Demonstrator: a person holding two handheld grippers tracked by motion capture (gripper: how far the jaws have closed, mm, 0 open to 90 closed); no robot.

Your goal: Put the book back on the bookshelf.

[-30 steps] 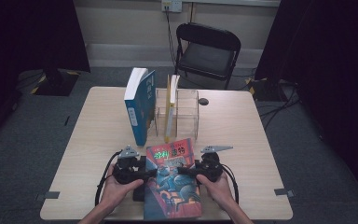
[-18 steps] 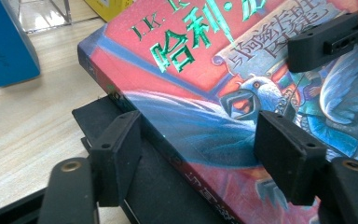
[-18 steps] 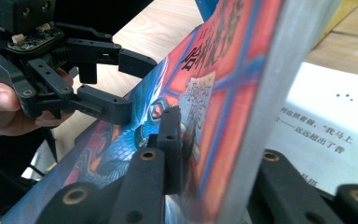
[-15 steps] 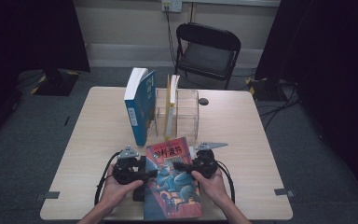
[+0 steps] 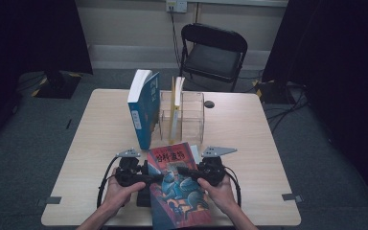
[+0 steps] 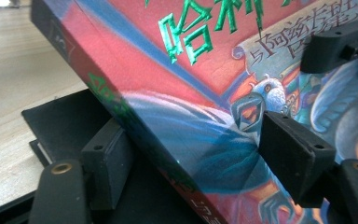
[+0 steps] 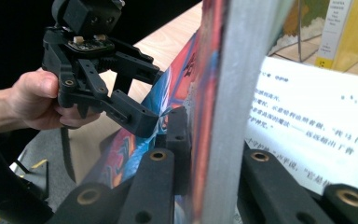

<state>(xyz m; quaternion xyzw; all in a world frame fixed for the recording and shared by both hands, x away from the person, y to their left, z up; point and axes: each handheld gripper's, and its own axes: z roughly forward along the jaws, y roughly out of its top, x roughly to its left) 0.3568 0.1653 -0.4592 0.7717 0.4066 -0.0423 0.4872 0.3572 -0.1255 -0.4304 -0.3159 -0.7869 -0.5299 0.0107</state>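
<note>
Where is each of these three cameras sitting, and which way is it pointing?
High view: above the person's side, looking forward and down on the table; both hands and forearms show.
Left gripper view: rides the left gripper, looking along its jaws at the red book.
Right gripper view: rides the right gripper, facing the book's edge and the left hand.
All three share the red book.

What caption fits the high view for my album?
Two hand-held grippers, left and right, clamp a red picture book before a clear book rack.

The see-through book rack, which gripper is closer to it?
Right, by a little. The right gripper sits just in front of the rack, clamped on the red book. The left gripper grips its other edge, further left.
</note>
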